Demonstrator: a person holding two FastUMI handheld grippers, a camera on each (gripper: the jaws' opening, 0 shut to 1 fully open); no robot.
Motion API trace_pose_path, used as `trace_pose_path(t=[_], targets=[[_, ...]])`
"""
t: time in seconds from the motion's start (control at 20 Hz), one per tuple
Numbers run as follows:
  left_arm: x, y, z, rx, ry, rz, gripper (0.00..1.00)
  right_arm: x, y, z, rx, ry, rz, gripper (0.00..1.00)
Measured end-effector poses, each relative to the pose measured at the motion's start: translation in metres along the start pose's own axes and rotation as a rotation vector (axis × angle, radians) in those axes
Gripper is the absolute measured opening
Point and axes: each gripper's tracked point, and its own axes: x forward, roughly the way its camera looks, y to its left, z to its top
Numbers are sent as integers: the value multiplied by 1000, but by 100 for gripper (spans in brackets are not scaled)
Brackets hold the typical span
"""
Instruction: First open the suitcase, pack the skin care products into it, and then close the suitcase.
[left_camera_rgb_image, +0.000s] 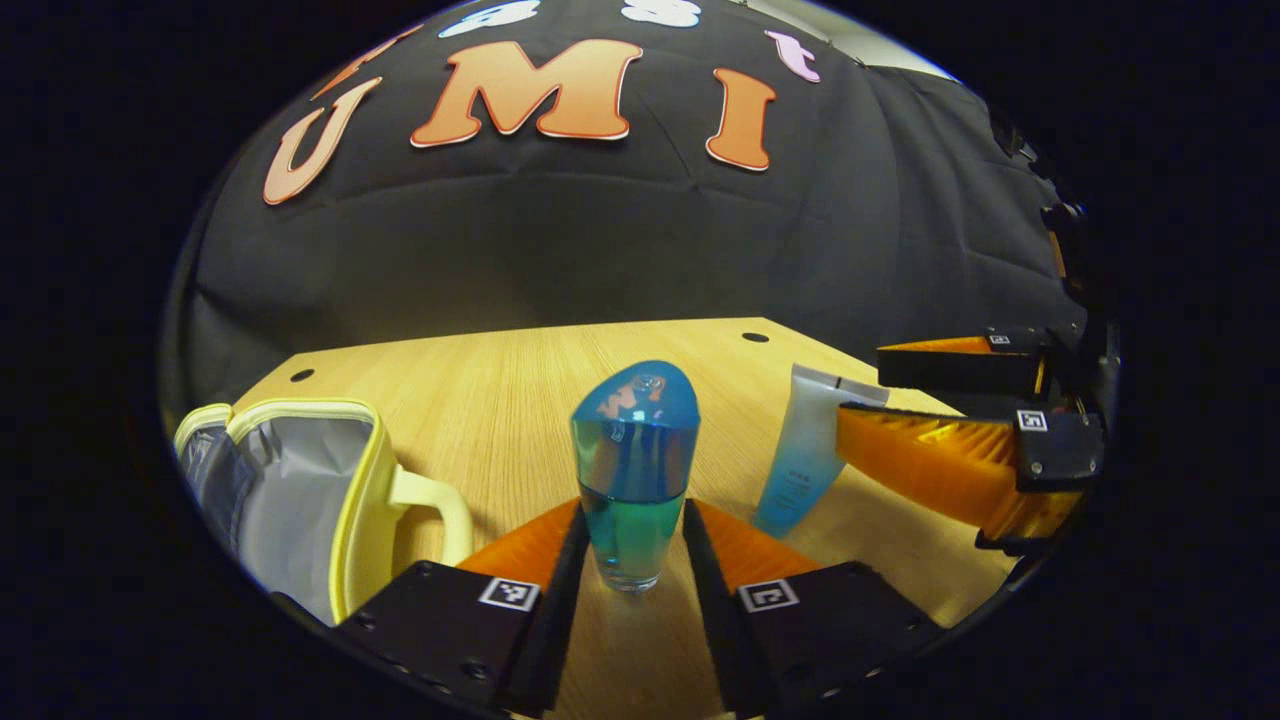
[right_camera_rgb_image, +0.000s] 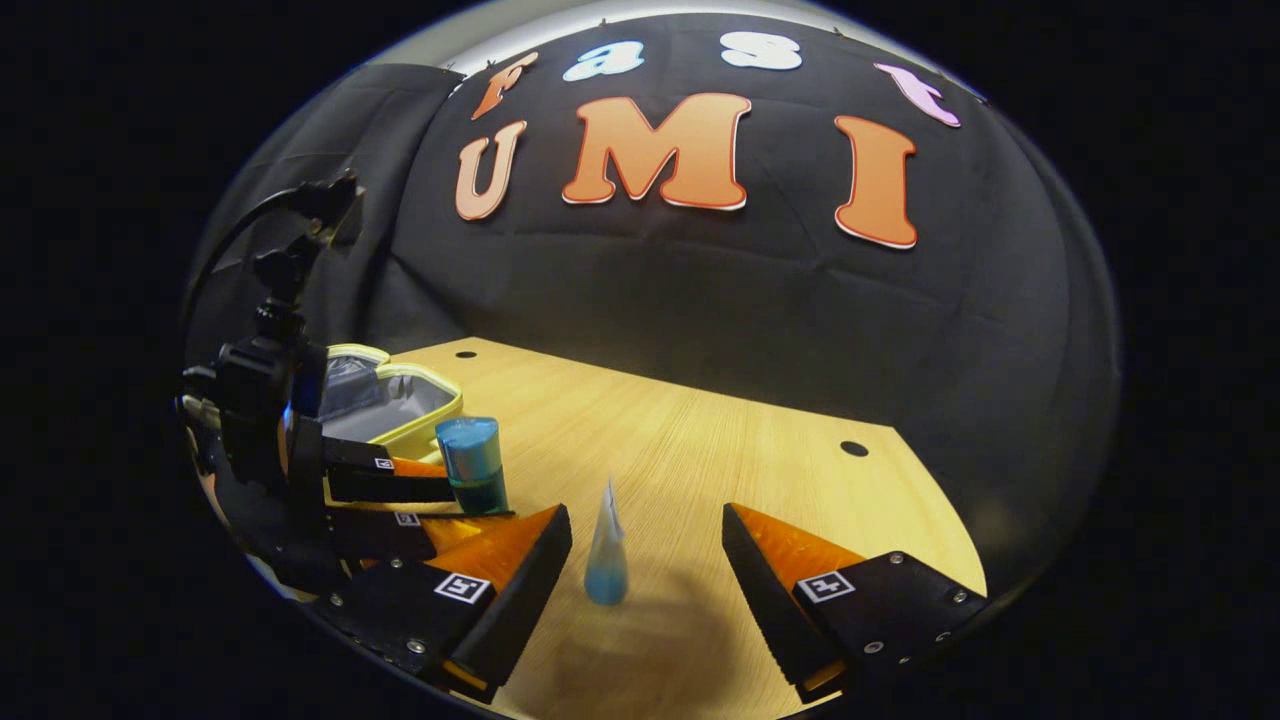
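Centrally on the wooden table stands a clear bottle with a blue cap and blue-green liquid, upright, between the fingers of the left gripper. Those fingers sit close on either side of its lower body, but whether both pads press on it cannot be told. Just beside it to the right stands a pale blue tube, cap down, framed by the widely parted fingers of the right gripper, which touches nothing. To the left of the bottle lies the suitcase, a small yellow-trimmed case with a grey lining, already unzipped and open, handle facing the bottle. By my judgement, the step in hand is gripping both products. To do it well, each gripper should close squarely and low on its item, then lift straight up so neither one topples, and the two should go to the case in turn so they do not collide. Much of the case's interior is cut off at the edge of the left gripper view, and the left gripper blocks part of it in the right gripper view, so its contents are unclear.
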Motion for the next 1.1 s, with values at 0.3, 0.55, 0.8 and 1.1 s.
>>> trace_pose_path(t=[0.3,0.55,0.8,1.1], targets=[[-3,7,10,-109,-11,19,45,24,10,-39,28,98,58,96],[-18,14,44,-135,-55,28,45,39,21,-47,35,110,94,93],[-34,31,68,-138,-53,60,45,48,31,-53,48,135,114,51],[-71,66,94,-128,-55,127,45,39,40,-22,98,162,158,34]])
